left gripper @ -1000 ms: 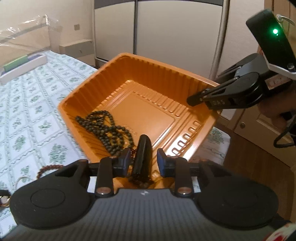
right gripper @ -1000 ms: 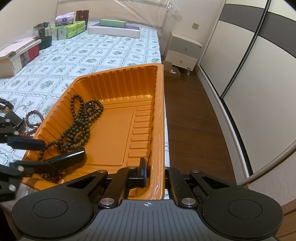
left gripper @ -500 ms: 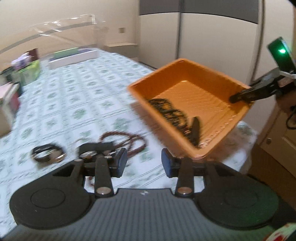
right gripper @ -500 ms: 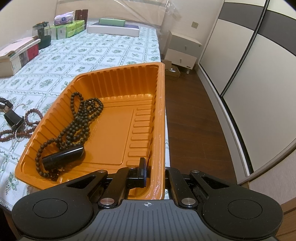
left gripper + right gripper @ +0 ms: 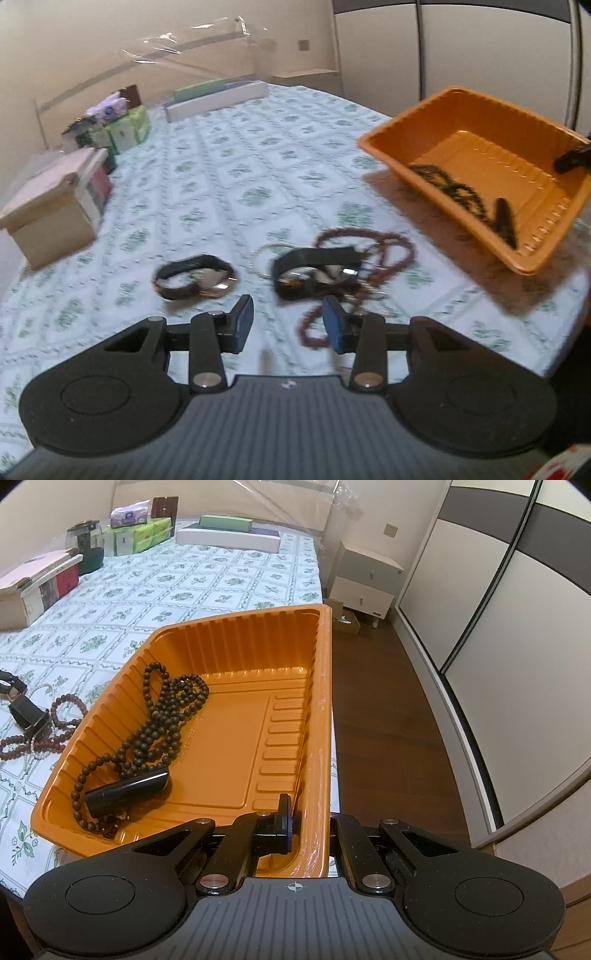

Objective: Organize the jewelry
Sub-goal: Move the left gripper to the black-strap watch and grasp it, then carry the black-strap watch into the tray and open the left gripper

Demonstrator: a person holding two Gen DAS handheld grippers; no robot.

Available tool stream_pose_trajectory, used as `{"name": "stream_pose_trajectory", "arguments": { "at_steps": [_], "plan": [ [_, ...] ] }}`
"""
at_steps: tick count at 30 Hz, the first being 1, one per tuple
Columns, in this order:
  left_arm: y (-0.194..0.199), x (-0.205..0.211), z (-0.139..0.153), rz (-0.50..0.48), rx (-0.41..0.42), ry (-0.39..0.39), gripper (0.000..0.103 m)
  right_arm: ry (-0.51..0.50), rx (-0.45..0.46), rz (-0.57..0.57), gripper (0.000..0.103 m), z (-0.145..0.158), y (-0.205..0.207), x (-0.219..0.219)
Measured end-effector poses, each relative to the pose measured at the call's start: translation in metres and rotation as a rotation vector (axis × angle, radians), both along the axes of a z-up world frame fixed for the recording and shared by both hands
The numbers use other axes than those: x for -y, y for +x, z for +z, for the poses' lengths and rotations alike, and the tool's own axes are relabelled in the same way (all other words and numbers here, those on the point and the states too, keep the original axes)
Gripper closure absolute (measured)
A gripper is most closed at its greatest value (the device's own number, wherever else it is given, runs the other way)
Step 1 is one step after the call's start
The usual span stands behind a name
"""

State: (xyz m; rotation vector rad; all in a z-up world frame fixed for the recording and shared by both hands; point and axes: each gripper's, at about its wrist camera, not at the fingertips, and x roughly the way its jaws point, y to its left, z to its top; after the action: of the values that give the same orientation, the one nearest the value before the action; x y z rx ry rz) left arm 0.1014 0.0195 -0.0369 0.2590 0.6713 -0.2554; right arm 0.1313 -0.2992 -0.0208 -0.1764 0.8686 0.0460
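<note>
My right gripper (image 5: 310,827) is shut on the near right wall of the orange tray (image 5: 236,738), which is tilted above the bed's edge. A dark bead necklace (image 5: 162,723) and a black tube (image 5: 125,790) lie in the tray. My left gripper (image 5: 288,321) hovers open and empty over the patterned bedspread, just short of the loose jewelry. There lie a black watch (image 5: 314,269), a red-brown bead string (image 5: 391,243) tangled around it, and a dark bracelet (image 5: 192,277) to the left. The tray (image 5: 509,107) sits off to the right.
Boxes (image 5: 51,218) and green tissue packs (image 5: 125,129) stand on the far left of the bed, and a long white box (image 5: 218,99) lies at its head. Right of the bed are wood floor (image 5: 388,720), a nightstand (image 5: 365,587) and wardrobe doors (image 5: 498,664).
My left gripper let the black tube go into the tray, widened its jaws and swung left and back to the jewelry on the bed. The right gripper held the tray still.
</note>
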Motion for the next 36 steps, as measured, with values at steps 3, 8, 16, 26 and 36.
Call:
{"name": "stream_pose_trajectory", "arguments": {
  "at_steps": [3,8,16,26,36],
  "plan": [
    [0.010,-0.013,0.003,0.024,0.040,0.062,0.065,-0.001,-0.002,-0.001,0.099,-0.001,0.000,0.000],
    [0.036,-0.037,-0.001,0.013,0.081,0.204,0.065,-0.004,-0.006,-0.002,0.099,-0.001,0.001,0.002],
    [0.072,-0.053,-0.021,-0.028,0.035,0.298,0.065,-0.008,-0.014,-0.009,0.099,-0.004,0.003,0.002],
    [0.079,-0.041,-0.030,-0.078,0.049,0.377,0.090,-0.011,-0.017,-0.011,0.099,-0.004,0.005,0.002],
    [0.068,-0.050,-0.010,-0.022,0.032,0.284,0.094,-0.011,-0.010,-0.007,0.099,-0.003,0.004,0.001]
  ]
}}
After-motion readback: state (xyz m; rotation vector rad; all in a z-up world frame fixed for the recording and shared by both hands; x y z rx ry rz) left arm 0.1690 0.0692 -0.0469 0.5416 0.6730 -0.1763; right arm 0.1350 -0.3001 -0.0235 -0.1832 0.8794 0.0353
